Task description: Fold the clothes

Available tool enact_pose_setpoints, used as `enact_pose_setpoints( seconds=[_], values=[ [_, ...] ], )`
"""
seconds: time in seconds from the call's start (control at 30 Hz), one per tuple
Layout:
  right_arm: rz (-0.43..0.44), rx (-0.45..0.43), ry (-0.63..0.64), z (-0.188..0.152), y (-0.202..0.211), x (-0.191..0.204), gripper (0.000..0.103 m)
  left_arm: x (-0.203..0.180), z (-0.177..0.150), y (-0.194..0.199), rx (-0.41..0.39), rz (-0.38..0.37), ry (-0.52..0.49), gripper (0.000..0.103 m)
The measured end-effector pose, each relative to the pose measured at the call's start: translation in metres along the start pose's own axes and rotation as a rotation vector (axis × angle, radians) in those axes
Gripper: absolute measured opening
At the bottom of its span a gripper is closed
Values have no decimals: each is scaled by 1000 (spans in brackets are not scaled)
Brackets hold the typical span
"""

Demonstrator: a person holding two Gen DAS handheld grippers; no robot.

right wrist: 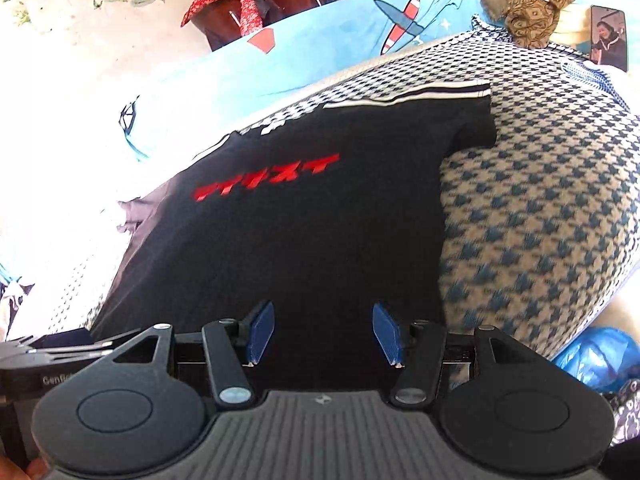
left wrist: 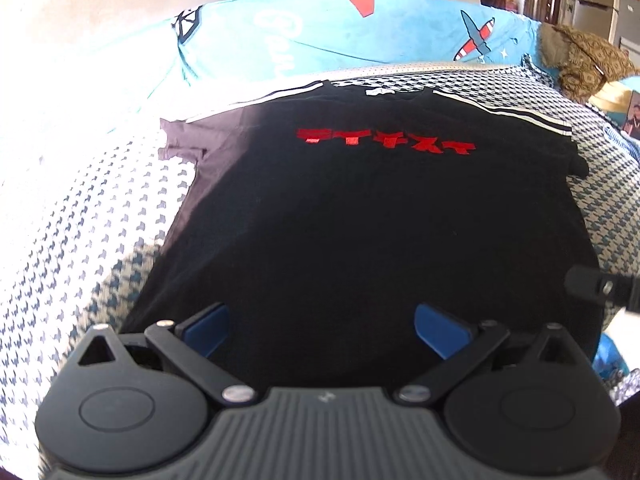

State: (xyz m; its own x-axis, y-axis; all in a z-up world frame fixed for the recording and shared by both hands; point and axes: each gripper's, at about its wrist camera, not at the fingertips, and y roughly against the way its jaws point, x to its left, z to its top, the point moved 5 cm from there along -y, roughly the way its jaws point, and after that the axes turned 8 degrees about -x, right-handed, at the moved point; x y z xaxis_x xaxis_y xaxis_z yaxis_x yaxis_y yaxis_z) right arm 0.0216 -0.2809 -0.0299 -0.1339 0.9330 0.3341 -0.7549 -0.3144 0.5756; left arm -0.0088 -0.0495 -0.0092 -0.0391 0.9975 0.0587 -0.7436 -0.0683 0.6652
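Cotton jersey is what the black T-shirt looks like: light, limp, sure to sag and crease wherever it is not held, and unlikely to slide on the woven cloth under it. It lies spread flat, front up, red lettering across the chest, collar away from the cameras and hem nearest them, on a blue-and-cream houndstooth blanket. White stripes run along both shoulders, and both short sleeves are spread out sideways.

Best holds, I judge, are the edges: a hem corner or a sleeve end, pinched through both layers so front and back lift together.

Above the hem, the left gripper hangs with its blue pads wide apart, grasping nothing. Likewise the right gripper is spread and empty near the right hem side.

Beyond the blanket lie a turquoise aeroplane-print sheet and a crumpled brown patterned cloth.
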Motion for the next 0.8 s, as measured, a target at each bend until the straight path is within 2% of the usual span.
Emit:
enact_pose_setpoints(
  seconds=[0.2, 0.43, 0.63, 0.8],
  values=[
    [-3, -15, -50, 23, -7, -21, 55, 3, 10, -7, 6, -12, -3, 103],
    [-38, -54, -98, 53, -15, -48, 54, 7, 36, -29, -6, -26, -36, 103],
    [-65, -61, -207, 75, -29, -75, 54, 10, 53, -41, -19, -20, -64, 103],
    [-102, -78, -265, 91, -44, -93, 54, 15, 63, -51, -18, -19, -47, 103]
  ],
)
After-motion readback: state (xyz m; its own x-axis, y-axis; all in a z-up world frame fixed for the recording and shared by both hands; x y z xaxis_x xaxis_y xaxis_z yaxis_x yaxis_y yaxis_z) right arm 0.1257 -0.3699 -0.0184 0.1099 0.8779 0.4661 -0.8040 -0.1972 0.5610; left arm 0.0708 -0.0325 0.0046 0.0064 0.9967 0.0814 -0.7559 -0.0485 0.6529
